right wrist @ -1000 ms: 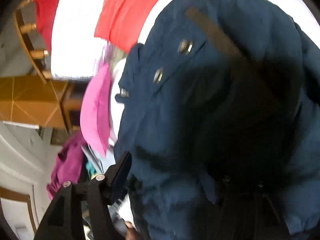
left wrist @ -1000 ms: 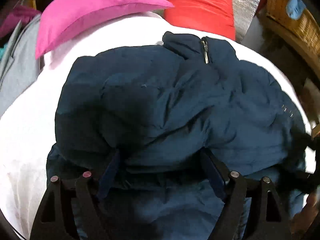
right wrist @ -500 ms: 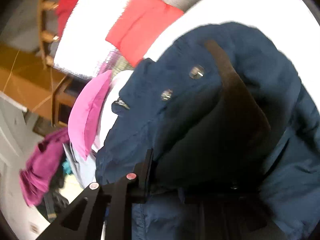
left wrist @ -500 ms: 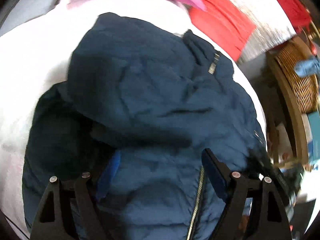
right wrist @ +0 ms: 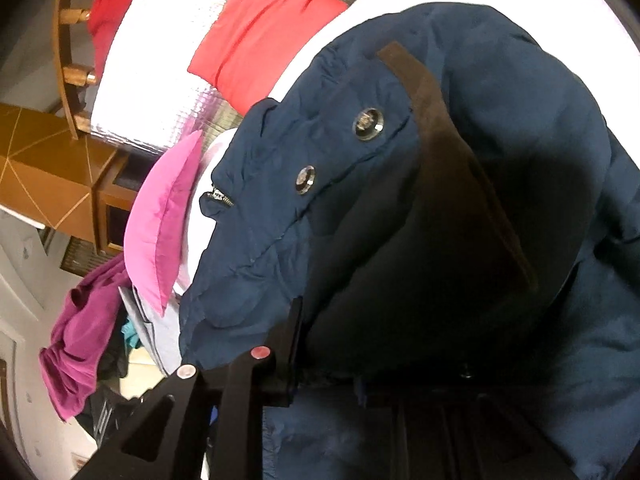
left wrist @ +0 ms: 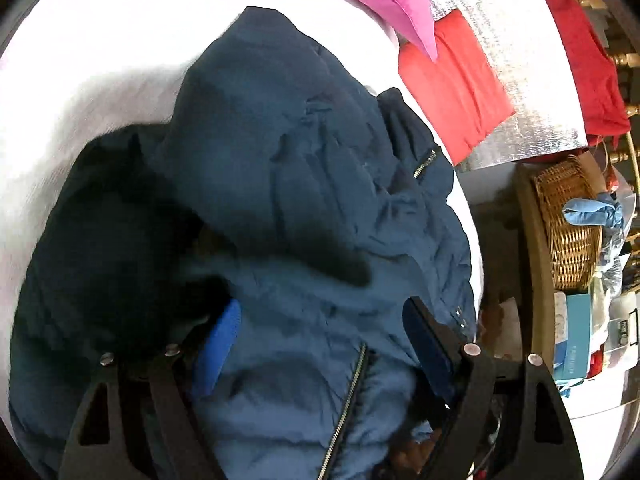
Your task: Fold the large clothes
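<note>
nothing here can be read; the blue box [left wrist: 570, 336] right of the left jaws carries print too blurred to make out.

left gripper [left wrist: 320, 332] - black slotted finger frames, silver rivets, blue pads | right gripper [right wrist: 360, 344] - black frame, pink-silver rivets, one finger seen, the other lost in shadow
</note>
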### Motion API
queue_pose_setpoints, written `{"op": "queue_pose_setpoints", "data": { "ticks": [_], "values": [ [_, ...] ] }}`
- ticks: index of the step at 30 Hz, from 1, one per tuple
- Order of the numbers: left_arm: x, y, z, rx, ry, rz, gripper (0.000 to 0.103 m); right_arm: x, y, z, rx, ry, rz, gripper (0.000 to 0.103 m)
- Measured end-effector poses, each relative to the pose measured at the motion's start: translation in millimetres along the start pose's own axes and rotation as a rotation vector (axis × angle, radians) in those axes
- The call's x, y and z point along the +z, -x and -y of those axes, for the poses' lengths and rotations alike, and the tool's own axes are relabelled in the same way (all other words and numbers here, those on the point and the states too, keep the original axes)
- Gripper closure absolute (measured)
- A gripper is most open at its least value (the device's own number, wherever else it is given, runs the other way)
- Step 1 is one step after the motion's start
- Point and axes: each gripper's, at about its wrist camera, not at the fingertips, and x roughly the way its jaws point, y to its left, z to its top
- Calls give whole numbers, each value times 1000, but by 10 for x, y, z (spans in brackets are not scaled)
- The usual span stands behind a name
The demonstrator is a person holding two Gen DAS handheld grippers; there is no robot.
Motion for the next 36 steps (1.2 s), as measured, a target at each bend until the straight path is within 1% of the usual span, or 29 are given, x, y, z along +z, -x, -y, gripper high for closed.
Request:
{"op": "queue_pose_setpoints", "data": {
  "ticks": [2,3,6,8,9,11,12,13,14,15,18,19,20,21,23,24,26,27,28,30,31,33,34,35,36],
  "values": [
    [-55,-81,-68,7,42,-39,20,-18,0,-27,-5,9,1,82],
    [-50,-108,-74,4,62,-45,20,-20,-2,-35,-10,14,2,82],
    [-6,-57,-133,-18,75,-17,20,-26,-11,-38,-7,11,2,82],
    [124,-47,-170,-47,85,44,20,-30,-11,-33,-4,11,2,82],
    [169,-74,-186,-56,93,53,20,-32,-12,-34,-5,12,3,82],
    [271,-143,-278,-110,150,57,21,-35,-12,-25,-6,13,5,82],
    [286,-154,-297,-136,162,63,21,-38,-14,-27,-5,14,6,82],
    [299,-161,-295,-151,158,74,23,-37,-15,-24,-4,15,8,82],
    [300,-167,-279,-135,144,83,41,-40,-7,-17,-2,16,11,82],
    [295,-156,-292,-127,135,86,64,-46,6,-13,0,19,18,82],
    [299,-68,-252,-158,99,114,78,-63,61,-86,-2,51,53,82],
    [293,5,-216,-165,77,129,80,-71,91,-126,-3,70,70,82],
    [299,65,-161,-171,50,151,81,-82,147,-192,-2,101,98,82],
    [284,160,-83,-174,6,188,81,-96,217,-278,0,145,132,82],
    [294,168,5,-162,-32,215,81,-122,314,-390,11,202,177,82],
    [276,136,-6,-137,-38,208,81,-123,314,-391,4,203,175,82],
    [270,-41,-72,-39,-38,165,80,-104,207,-315,-34,170,125,82],
    [284,-132,-113,-6,-23,133,77,-93,91,-226,-70,136,71,82],
    [280,-198,-181,4,10,104,72,-86,21,-154,-76,105,36,81],
    [322,-204,-219,-6,46,83,68,-43,34,-117,-49,74,16,81],
    [341,-190,-205,-2,43,78,61,-32,49,-123,-44,71,5,79],
    [371,-153,-179,5,42,75,53,-17,84,-107,-38,58,-13,74],
    [377,-126,-184,-3,50,73,47,-4,95,-83,-29,48,-26,73],
    [392,-120,-191,-19,66,62,44,21,117,-44,-13,26,-42,69],
    [366,-29,-242,-38,78,52,39,43,146,-10,-1,-2,-47,65]
  ]
}}
